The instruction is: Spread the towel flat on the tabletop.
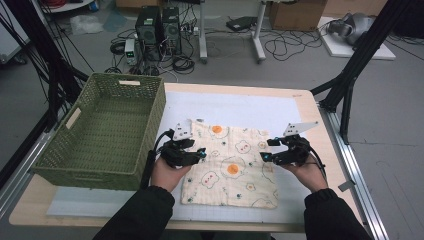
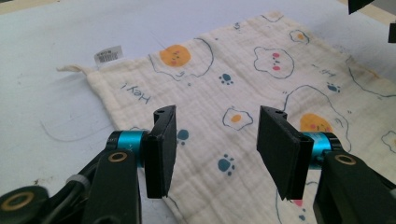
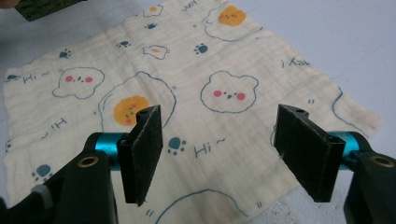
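A cream cloth [image 1: 230,167] printed with bears, fried eggs and paw prints lies flat on the white mat [image 1: 240,106]. My left gripper [image 1: 202,153] hovers over the cloth's left edge, jaws open and nothing between them. In the left gripper view the open jaws [image 2: 215,149] frame the cloth [image 2: 261,79], whose white tag [image 2: 108,54] and small loop sit at a far corner. My right gripper [image 1: 265,156] hovers over the cloth's right edge, also open. From the right gripper view, the gripper [image 3: 224,154] stands wide above the cloth [image 3: 187,79], not touching it.
A green woven basket [image 1: 152,125] stands on the table's left side, close to my left hand. The wooden table edge [image 1: 310,107] runs along the right. Beyond the table, the floor holds computers, cables and black frame legs.
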`<state>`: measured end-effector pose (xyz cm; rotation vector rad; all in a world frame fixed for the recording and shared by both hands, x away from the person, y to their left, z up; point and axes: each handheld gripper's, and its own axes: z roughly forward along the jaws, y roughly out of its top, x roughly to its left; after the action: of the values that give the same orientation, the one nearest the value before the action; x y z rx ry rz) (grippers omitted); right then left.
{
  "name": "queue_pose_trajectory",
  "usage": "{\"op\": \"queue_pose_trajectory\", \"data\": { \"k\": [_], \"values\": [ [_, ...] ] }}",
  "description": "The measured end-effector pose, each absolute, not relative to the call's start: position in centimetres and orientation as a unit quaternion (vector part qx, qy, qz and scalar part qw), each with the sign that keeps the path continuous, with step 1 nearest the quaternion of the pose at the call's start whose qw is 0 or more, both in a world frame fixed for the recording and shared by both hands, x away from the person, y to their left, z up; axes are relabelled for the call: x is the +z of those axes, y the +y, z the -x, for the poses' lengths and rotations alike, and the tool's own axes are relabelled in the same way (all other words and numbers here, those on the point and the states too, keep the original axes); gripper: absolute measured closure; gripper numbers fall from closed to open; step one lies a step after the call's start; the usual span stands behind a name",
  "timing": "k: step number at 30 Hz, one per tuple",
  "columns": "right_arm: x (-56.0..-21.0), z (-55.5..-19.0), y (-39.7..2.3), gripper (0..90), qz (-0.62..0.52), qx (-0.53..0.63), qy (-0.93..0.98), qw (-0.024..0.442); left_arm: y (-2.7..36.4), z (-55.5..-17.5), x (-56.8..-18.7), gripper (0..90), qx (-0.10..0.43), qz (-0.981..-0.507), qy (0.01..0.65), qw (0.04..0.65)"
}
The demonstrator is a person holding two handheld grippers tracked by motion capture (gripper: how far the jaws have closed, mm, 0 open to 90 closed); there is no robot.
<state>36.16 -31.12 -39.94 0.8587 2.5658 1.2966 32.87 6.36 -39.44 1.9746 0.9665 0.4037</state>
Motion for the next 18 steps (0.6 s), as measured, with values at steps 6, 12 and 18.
{"op": "queue_pose_trajectory", "data": {
  "k": [6,12,18],
  "values": [
    [-39.4,-37.1,-31.0,32.2,-0.287,0.428,0.854,0.073,6.1,-33.7,-39.2,49.2,0.168,-0.793,0.391,0.437],
    [-38.5,-37.8,-30.9,32.2,-0.287,0.427,0.854,0.079,5.9,-34.8,-38.5,50.7,0.174,-0.786,0.4,0.439],
    [-38.2,-38.5,-30.9,32.4,-0.289,0.426,0.853,0.079,5.8,-35.8,-37.7,51.7,0.176,-0.78,0.404,0.445]
  ]
}}
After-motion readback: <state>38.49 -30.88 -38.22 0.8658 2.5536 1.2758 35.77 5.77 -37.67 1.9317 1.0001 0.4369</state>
